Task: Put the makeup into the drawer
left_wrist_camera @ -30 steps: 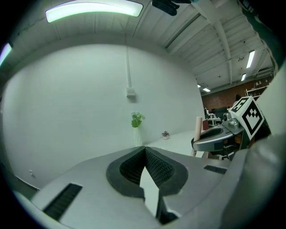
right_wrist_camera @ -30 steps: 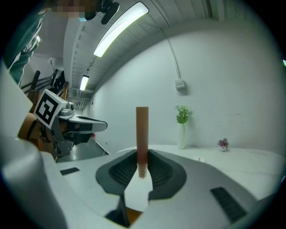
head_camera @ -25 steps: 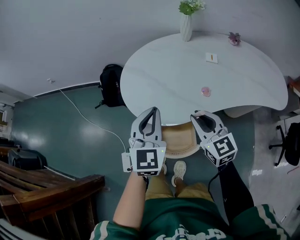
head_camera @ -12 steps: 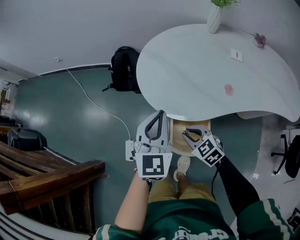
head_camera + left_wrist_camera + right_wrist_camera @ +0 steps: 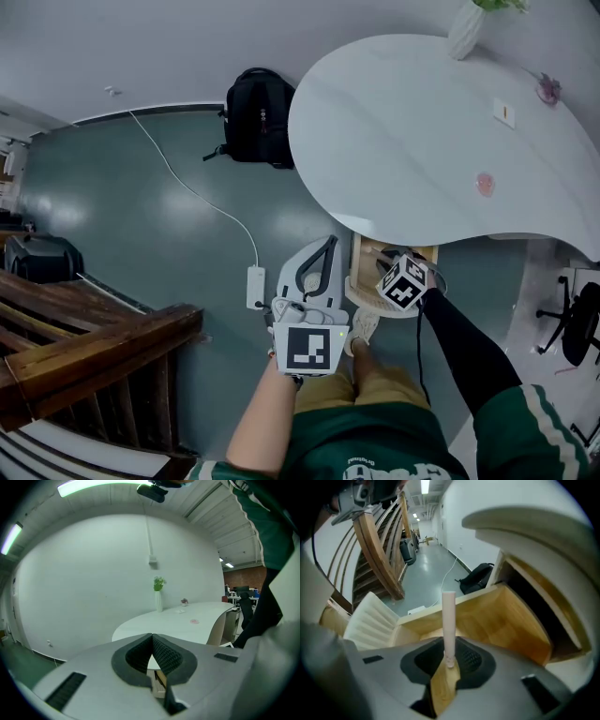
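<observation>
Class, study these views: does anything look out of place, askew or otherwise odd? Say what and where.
Nothing looks spilled or damaged. One oddity: a white power strip lies on the floor near the table, its cable trailing across the walkway. The open drawer suits the task.

Head view overlooks the drawer [image 5: 364,267]; right gripper view faces it closely.

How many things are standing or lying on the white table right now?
4: a vase at the far edge, a pink flower-like piece right of it, a small card just nearer, a round pink item nearest the person. More may lie beyond the picture's right edge.
</observation>
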Available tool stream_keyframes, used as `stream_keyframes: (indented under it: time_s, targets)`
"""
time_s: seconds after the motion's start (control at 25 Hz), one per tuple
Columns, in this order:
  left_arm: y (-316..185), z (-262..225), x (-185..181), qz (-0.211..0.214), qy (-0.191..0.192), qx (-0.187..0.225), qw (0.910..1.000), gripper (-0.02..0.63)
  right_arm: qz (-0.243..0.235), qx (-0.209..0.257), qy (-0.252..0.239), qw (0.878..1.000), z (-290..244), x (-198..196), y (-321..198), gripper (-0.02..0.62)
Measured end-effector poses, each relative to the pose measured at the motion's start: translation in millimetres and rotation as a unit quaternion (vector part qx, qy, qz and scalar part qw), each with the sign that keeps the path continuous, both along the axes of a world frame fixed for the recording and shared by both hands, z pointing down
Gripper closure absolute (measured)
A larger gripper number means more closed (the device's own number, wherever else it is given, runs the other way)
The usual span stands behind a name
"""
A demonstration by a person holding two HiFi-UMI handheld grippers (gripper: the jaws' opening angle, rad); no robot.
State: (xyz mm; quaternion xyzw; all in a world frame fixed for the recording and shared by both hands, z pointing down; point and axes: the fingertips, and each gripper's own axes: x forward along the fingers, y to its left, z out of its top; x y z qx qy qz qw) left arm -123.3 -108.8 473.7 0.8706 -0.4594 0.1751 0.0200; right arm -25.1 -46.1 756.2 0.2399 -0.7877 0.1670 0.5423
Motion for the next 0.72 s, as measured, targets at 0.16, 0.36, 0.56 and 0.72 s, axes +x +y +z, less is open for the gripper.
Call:
stream_keyframes:
  time_s: [0.16,0.36,0.56,0.72]
  targets:
    - [-2,13,-16,-0.008,-0.005,-0.006,0.9999,0.606,0.021,0.008,0.040,0.999,33,8,-9,0.517]
    - [-5,28,-39,-0.035,-0.015,-0.030,0.9988,0.606,0.048,0.013,0.046,0.998,55,10,-21,0.517]
    - [0,44,-42,-0.034,-0.025,-0.050,0.9979,0.606,0.077,0.013,0.065,0.995,79,22,-26,0.515]
    - [7,54,-46,-0.033,-0.025,-0.064,0.9971,0.606,0.097,0.024,0.072,0.992,85,26,-30,0.518]
